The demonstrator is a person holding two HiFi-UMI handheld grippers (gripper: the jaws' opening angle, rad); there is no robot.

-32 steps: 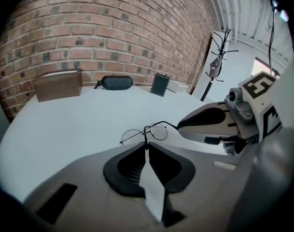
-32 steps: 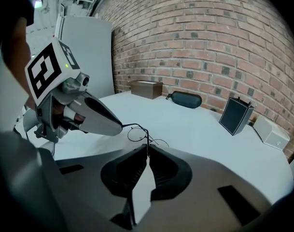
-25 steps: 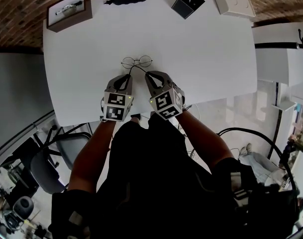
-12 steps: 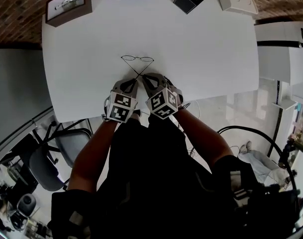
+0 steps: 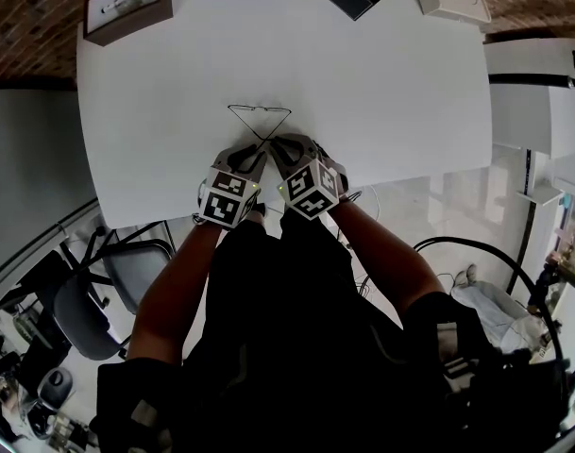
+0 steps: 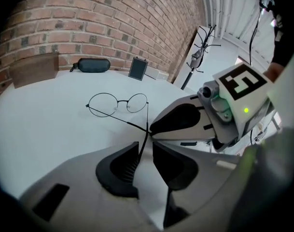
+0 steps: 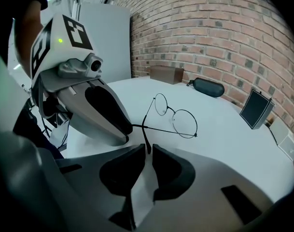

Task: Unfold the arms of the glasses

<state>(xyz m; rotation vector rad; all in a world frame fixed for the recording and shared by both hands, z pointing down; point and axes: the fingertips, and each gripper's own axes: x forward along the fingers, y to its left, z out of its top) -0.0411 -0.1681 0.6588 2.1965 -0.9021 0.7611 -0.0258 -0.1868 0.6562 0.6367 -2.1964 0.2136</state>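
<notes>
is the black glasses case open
No, the glasses case lies closed in one piece at the far edge of the table.

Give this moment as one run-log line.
glasses: on table, arms unfolded, crossed | left hand-held gripper: jaws just opening, arm tip between | right hand-held gripper: arm tip at jaws, grip unclear

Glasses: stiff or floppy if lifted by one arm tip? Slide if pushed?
The glasses look light: thin wire frame, so they probably slide easily on the smooth white table. The long thin arms likely flex and swing at the hinges.
</notes>
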